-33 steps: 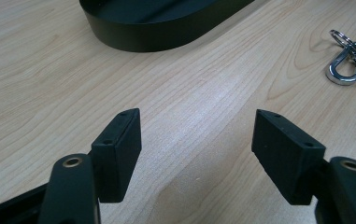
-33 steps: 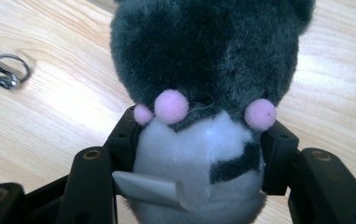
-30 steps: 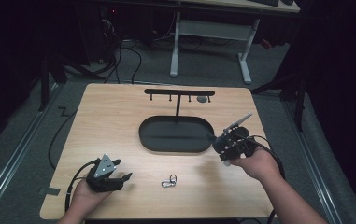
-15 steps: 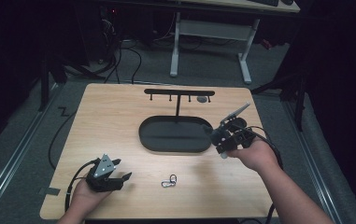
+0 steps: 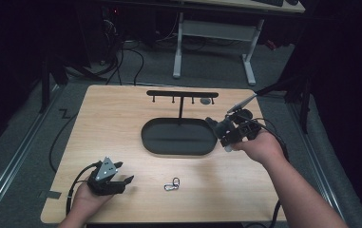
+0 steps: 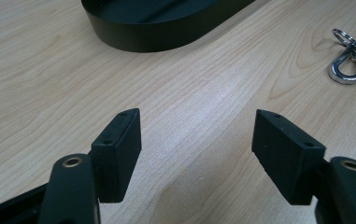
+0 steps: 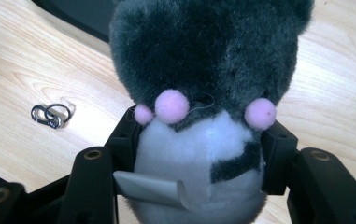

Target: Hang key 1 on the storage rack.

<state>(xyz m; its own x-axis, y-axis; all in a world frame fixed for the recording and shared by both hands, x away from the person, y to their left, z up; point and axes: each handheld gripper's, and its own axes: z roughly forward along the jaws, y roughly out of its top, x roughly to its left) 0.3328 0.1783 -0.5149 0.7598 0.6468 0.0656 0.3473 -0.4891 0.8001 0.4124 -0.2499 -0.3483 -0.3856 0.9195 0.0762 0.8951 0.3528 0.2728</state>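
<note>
Plush toy (image 7: 199, 93) points lengthwise straight out from right gripper (image 7: 199, 154) pinching it; left gripper (image 6: 196, 149) spread, empty.

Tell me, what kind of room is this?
Probably a lab or workshop set up for recording: a wooden table on grey carpet, cables trailing over the floor, an office desk frame behind, dark surroundings.

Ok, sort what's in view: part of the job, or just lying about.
In the job:
right gripper, shut on the plush toy
hook stand and its black tray, probably

Lying about:
carabiner
left gripper, open and idle
</note>
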